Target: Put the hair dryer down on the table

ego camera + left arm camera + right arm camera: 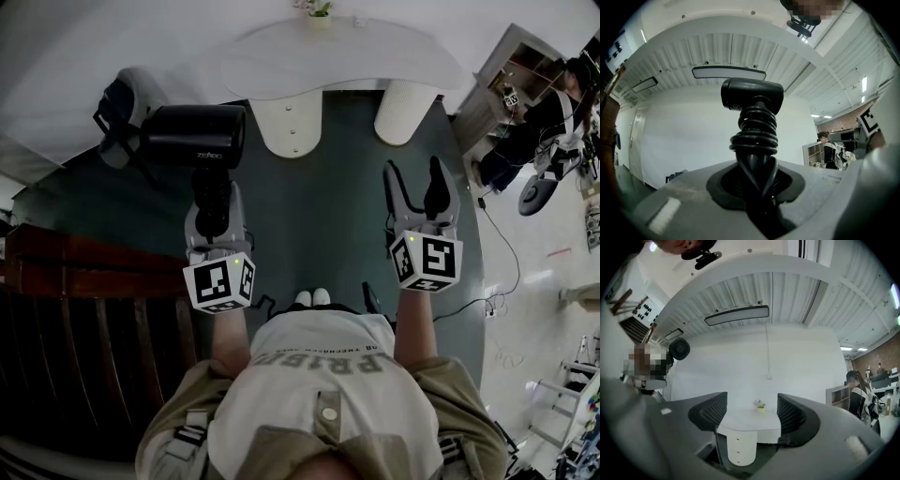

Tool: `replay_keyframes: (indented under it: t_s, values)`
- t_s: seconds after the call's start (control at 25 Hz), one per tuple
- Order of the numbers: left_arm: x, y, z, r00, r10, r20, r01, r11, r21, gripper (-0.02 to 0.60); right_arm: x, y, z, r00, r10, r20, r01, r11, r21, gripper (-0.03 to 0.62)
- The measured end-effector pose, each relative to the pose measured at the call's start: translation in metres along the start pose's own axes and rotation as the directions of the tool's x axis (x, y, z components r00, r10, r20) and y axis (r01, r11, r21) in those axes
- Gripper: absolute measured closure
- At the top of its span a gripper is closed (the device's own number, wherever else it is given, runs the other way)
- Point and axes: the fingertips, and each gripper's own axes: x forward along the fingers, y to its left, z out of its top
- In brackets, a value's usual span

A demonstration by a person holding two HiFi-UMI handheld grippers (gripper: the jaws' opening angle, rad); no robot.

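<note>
A black hair dryer (192, 136) stands out in front of me, its barrel lying crosswise above the dark floor. My left gripper (212, 214) is shut on its handle. In the left gripper view the hair dryer (752, 93) rises between the jaws, with its cord (753, 136) coiled round the handle. My right gripper (418, 187) is level beside it, open and empty. The white table (347, 56) lies ahead of both grippers, a step away. In the right gripper view the table (750, 420) shows between the open fingers (710, 411), with a small potted plant (761, 404) on it.
The table rests on two white rounded pedestals (292, 122). Dark wooden furniture (56, 272) runs along my left. A grey and black chair-like object (117, 108) stands at the far left. At the right are a floor fan (539, 192), a cable (502, 272), shelves and a person.
</note>
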Motion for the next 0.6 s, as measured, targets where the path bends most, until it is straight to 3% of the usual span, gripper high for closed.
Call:
replay_keyframes:
  t_s: [0.6]
  values:
    - [0.015, 0.002, -0.021, 0.999, 0.029, -0.043, -0.029, 1.000, 0.009, 0.471, 0.014, -0.018, -0.029, 0.998, 0.006, -0.057, -0.006, 1.000, 0.004, 0.244]
